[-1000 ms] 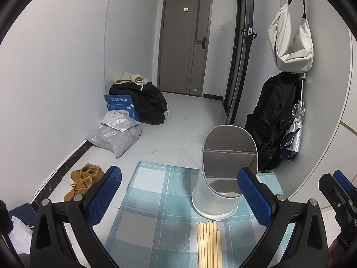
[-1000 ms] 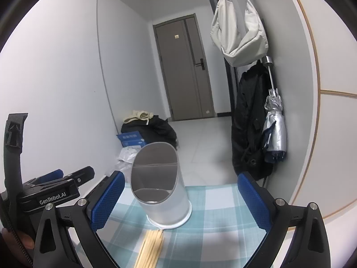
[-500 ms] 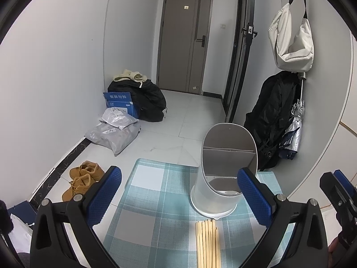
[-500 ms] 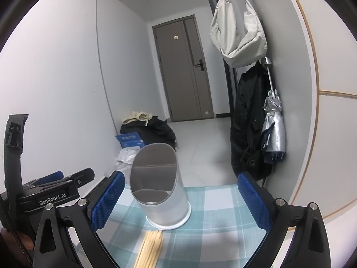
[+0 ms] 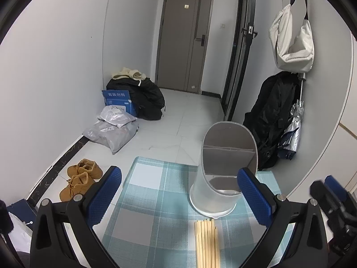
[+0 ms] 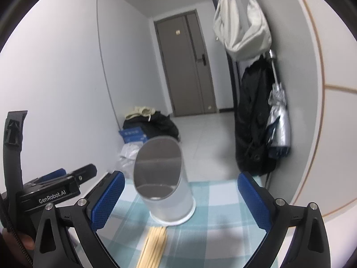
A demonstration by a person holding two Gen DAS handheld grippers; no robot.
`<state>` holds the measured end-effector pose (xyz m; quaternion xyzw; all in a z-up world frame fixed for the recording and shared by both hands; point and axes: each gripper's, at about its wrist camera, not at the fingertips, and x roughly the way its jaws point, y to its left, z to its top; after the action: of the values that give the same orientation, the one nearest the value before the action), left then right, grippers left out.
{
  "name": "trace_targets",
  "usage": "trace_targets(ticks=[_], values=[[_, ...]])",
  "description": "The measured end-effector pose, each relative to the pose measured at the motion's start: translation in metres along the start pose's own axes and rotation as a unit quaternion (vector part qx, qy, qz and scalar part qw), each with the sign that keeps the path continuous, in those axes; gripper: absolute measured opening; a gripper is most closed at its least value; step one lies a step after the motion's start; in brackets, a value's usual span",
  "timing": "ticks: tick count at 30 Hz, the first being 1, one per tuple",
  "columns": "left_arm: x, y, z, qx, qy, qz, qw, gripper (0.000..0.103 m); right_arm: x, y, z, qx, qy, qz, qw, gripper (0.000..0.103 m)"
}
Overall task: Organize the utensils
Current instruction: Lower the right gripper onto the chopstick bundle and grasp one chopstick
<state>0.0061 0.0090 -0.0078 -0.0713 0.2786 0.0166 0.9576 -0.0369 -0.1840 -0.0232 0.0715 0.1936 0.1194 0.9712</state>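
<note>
Spread wide and empty, blue textured pads of left gripper (image 5: 179, 192) and right gripper (image 6: 180, 195), both hovering level above checked tablecloth (image 5: 151, 203). Between them, pale wooden chopsticks (image 5: 206, 241) bundled flat, tips pointing away, nearly touching slanted white plastic holder (image 5: 219, 176).

The right gripper (image 6: 179, 197) tilts and drifts, so the utensil holder (image 6: 166, 183) leans left and blurs in its view. The left wrist view shifts slightly toward the chopsticks (image 5: 206, 242).
</note>
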Motion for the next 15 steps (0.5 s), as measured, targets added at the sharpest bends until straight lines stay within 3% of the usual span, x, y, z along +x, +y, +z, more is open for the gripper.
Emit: trace_targets(ticks=[5, 9, 15], values=[[0.012, 0.009, 0.000, -0.003, 0.016, 0.016, 0.9997, 0.102, 0.037, 0.006, -0.016, -0.009, 0.105, 0.034, 0.994, 0.101], [0.027, 0.018, -0.001, 0.008, 0.044, 0.032, 0.9985, 0.102, 0.069, 0.016, -0.040, -0.041, 0.188, 0.023, 0.981, 0.100], [0.039, 0.036, -0.003, 0.011, 0.078, 0.040, 0.9961, 0.102, 0.118, 0.023, -0.083, -0.054, 0.315, 0.012, 0.947, 0.075]])
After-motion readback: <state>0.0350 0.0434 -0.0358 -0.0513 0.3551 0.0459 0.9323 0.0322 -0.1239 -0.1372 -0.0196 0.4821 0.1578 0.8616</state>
